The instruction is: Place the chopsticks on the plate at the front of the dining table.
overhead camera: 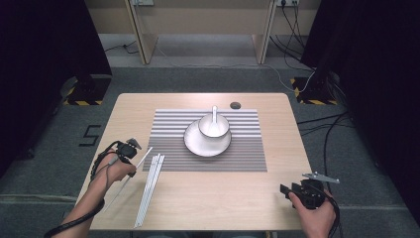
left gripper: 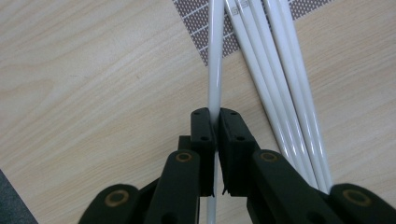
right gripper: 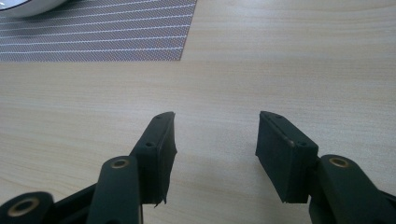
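- Gripping one white chopstick (left gripper: 215, 60), the left gripper (left gripper: 215, 122) has its jaws pressed shut on the stick, which runs up between the pads and out past them toward the placemat's corner.
- In the high view the same chopstick (overhead camera: 130, 177) lies slanted over the table's near-left part, its far tip close to the left edge of the striped placemat (overhead camera: 247, 148), with the left gripper (overhead camera: 128, 149) and the person's left hand (overhead camera: 119, 171) at it.
- The other chopsticks (overhead camera: 150, 188) lie bundled side by side just to the right of the held one (their exact count is hard to tell), far ends resting on the placemat's near-left corner, near ends toward the table's front edge.
- The right gripper (right gripper: 215, 140) has its jaws spread wide with nothing between them, over bare wood of the table (right gripper: 289, 60); in the high view it sits at the near-right corner (overhead camera: 297, 191), well apart from the chopsticks.
- On the placemat stands a white plate (overhead camera: 194, 144) bearing a white bowl (overhead camera: 220, 130), and a white spoon (overhead camera: 214, 116) rests in the bowl, handle pointing away.
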A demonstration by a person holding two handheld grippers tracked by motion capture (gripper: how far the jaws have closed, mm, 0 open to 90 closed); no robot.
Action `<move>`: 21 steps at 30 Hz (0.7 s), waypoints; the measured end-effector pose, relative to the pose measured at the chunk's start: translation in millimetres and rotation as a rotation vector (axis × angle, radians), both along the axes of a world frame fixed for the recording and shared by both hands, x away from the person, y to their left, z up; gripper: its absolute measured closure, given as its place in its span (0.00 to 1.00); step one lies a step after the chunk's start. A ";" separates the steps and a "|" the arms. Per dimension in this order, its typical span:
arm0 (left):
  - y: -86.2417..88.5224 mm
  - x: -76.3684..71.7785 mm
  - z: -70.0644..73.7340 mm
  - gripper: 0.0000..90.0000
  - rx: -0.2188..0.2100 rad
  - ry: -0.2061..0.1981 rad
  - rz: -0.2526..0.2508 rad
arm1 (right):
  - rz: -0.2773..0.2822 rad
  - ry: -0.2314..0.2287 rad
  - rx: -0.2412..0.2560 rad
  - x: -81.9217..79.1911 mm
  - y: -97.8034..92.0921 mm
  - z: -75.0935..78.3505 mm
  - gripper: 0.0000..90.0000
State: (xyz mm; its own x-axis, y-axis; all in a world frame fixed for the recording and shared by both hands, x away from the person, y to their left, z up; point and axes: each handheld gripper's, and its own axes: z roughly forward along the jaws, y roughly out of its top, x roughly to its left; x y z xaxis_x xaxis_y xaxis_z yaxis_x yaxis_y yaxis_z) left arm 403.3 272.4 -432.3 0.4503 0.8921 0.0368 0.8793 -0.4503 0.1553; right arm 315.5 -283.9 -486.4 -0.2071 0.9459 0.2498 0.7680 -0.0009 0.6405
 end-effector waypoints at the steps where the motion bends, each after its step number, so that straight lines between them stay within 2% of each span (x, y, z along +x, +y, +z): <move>1: -0.7 0.3 0.4 0.94 0.001 -0.001 -0.002 | 0.000 0.000 0.000 0.0 0.0 0.0 0.53; 21: -13.5 8.4 7.9 0.94 -0.007 -0.013 -0.009 | 0.002 -0.001 -0.001 0.2 -0.1 -0.1 0.53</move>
State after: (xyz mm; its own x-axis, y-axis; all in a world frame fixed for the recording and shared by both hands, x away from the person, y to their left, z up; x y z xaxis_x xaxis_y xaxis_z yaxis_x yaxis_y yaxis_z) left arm 411.8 259.0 -424.4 0.4576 0.8884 0.0367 0.8732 -0.4568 0.1698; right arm 315.7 -284.0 -486.5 -0.2090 0.9458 0.2484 0.7675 0.0013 0.6411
